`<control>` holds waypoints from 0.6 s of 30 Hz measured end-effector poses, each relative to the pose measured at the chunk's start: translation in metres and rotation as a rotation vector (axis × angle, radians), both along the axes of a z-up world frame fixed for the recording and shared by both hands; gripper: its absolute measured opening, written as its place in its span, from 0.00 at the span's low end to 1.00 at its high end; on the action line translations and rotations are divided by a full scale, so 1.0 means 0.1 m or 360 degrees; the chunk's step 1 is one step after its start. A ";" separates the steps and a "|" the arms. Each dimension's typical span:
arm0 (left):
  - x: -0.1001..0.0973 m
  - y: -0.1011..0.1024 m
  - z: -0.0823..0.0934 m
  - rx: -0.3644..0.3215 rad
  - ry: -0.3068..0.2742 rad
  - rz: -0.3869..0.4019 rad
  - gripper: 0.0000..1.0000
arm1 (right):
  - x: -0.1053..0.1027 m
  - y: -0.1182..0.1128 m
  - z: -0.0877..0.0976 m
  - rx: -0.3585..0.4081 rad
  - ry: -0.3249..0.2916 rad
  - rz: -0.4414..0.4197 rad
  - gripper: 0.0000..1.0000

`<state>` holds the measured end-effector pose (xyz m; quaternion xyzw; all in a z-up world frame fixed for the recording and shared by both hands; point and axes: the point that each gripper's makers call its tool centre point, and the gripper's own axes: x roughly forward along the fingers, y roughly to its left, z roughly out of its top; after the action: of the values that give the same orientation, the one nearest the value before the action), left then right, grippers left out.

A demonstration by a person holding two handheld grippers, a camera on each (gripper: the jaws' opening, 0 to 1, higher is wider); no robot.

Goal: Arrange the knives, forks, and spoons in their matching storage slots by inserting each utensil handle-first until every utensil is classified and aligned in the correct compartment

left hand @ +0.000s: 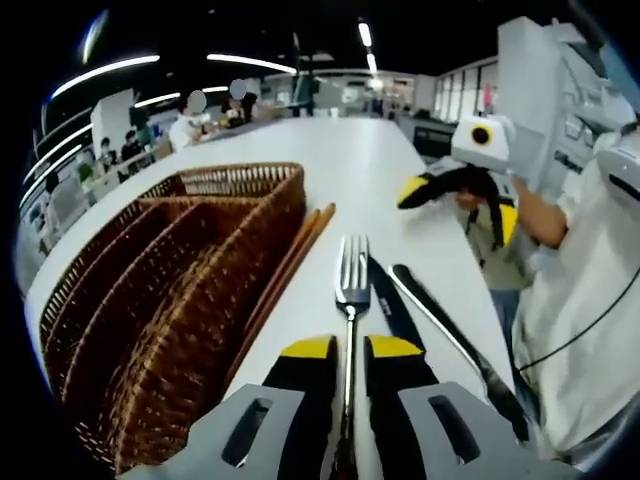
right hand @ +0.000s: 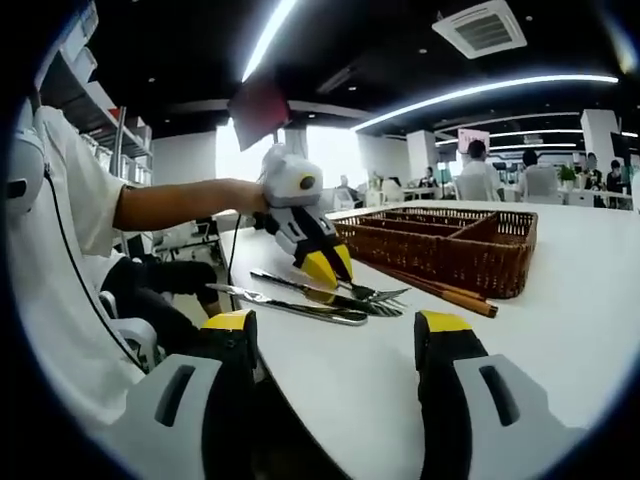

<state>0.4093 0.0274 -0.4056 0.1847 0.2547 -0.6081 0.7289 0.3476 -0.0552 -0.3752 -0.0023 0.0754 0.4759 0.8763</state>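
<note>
Our left claw (left hand: 348,352) is clenched on the fork (left hand: 351,275), tines forward, so its handle can lead into the wicker basket (left hand: 180,290) beside it on the counter (left hand: 350,170). Our right claw (right hand: 335,330) hangs released, near the edge.

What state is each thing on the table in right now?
Fork: lying on the table, handle between the left hand-held gripper's closed jaws.
Knives: lying flat beside the fork.
Chopsticks: lying along the basket.
Basket: slots look empty.
Right hand-held gripper: open, holding nothing.
</note>
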 end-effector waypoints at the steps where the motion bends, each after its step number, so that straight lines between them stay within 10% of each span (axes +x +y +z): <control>1: 0.01 0.00 0.00 0.0000 -0.0007 0.0009 0.03 | 0.00 -0.01 -0.01 0.0000 0.0003 -0.0003 0.66; 8: 0.00 0.00 0.03 -0.0126 0.0049 0.0006 0.03 | 0.01 -0.10 -0.11 -0.0024 0.0039 -0.0048 0.64; 12: 0.09 0.03 0.04 -0.0228 0.0273 0.0255 0.03 | 0.01 -0.13 -0.06 -0.0010 0.0024 -0.0063 0.64; 18: 0.08 0.10 0.09 -0.0209 0.0203 0.0225 0.03 | 0.04 -0.13 -0.01 0.0011 0.0021 -0.0072 0.64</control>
<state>0.4169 0.0371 -0.3963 0.0790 0.2728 -0.5810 0.7628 0.3520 -0.0684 -0.3760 0.0055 0.0795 0.4562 0.8863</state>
